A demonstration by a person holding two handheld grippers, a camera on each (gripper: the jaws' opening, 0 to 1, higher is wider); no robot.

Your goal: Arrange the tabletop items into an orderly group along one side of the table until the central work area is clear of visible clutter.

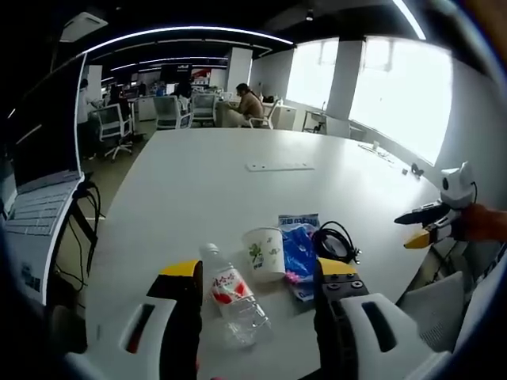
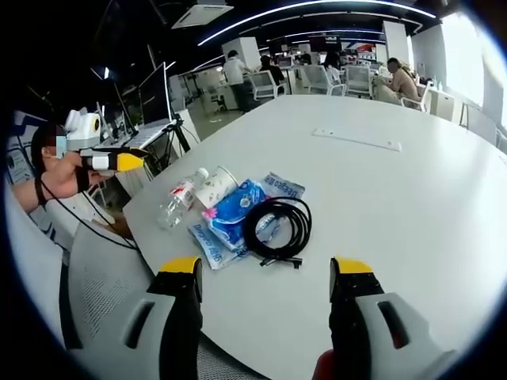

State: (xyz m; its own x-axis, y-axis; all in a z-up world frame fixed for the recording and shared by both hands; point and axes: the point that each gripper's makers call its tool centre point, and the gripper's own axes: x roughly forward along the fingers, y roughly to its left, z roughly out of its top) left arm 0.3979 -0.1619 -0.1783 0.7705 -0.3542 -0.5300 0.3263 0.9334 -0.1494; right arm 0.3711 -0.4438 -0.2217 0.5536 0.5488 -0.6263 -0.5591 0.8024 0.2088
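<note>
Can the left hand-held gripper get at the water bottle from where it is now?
Probably yes. The water bottle lies on its side directly ahead of the open left hand-held gripper, between its jaws. The paper cup sits close beside it, so it may get nudged.

I get strong daylight from the big windows [image 1: 396, 87] on the far right of the left gripper view; they blow out to pure white with no detail. Ceiling light strips [image 1: 190, 32] curve across the dark ceiling, bent by the fisheye. The white table [image 1: 238, 198] is evenly lit and glare-free, with soft shadows just beside the items. My left gripper [image 1: 257, 317] sits near the lens, slightly soft. In the right gripper view the table [image 2: 412, 206] reads bright, the far office dimmer, and the right gripper [image 2: 265, 317] casts little shadow. Edges warp and darken in both views, and fine detail is smeared.
</note>
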